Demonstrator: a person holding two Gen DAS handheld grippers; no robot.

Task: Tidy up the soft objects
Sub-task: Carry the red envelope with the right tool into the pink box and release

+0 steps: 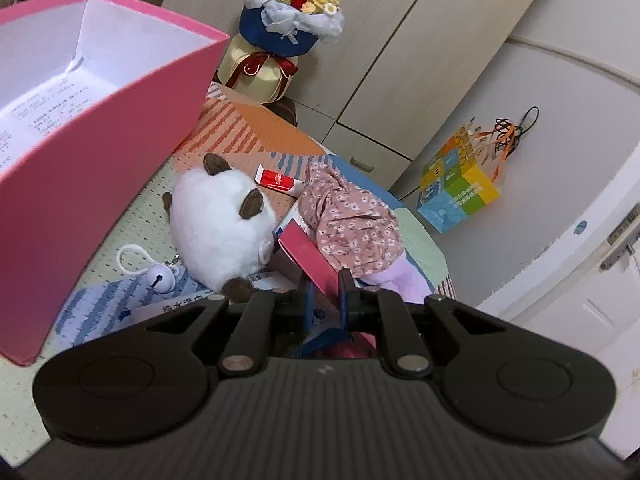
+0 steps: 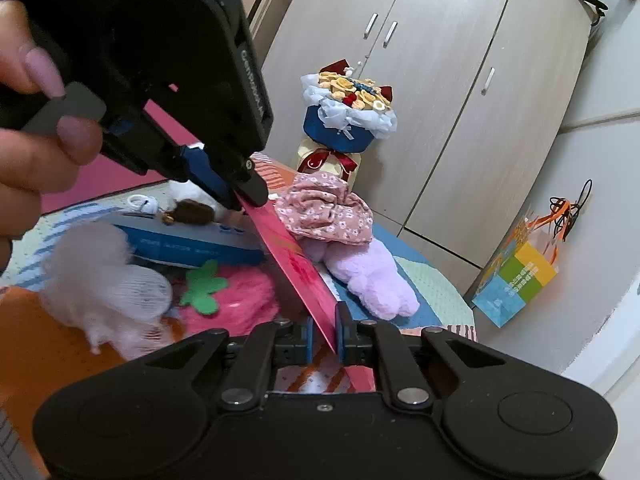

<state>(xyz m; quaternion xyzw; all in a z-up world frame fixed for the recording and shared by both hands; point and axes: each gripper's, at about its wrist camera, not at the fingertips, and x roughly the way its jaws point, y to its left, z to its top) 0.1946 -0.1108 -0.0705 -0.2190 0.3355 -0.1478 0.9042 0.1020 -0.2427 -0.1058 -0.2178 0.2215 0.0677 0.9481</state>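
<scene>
A thin pink panel (image 2: pixel 296 260) slants over the table, and both grippers hold it. My right gripper (image 2: pixel 324 334) is shut on its near edge. My left gripper (image 2: pixel 244 198), held by a hand, is shut on its far end; in the left wrist view the left gripper (image 1: pixel 326 290) pinches that panel (image 1: pixel 308 256). Soft things lie around it: a white plush with brown ears (image 1: pixel 220 220), a floral pink cloth (image 2: pixel 328 212), a lilac plush (image 2: pixel 372 280), a fuzzy pink plush with a green leaf (image 2: pixel 240 300) and a white mesh puff (image 2: pixel 108 292).
A large open pink box (image 1: pixel 80 160) stands at the left on the patterned table mat (image 1: pixel 248 128). A red toothpaste tube (image 1: pixel 276 180), a blue carton (image 2: pixel 192 244) and a white keyring (image 1: pixel 156 276) lie among the toys. Behind are a bouquet (image 1: pixel 292 12), a wardrobe (image 2: pixel 460 100) and a colourful bag (image 1: pixel 456 188).
</scene>
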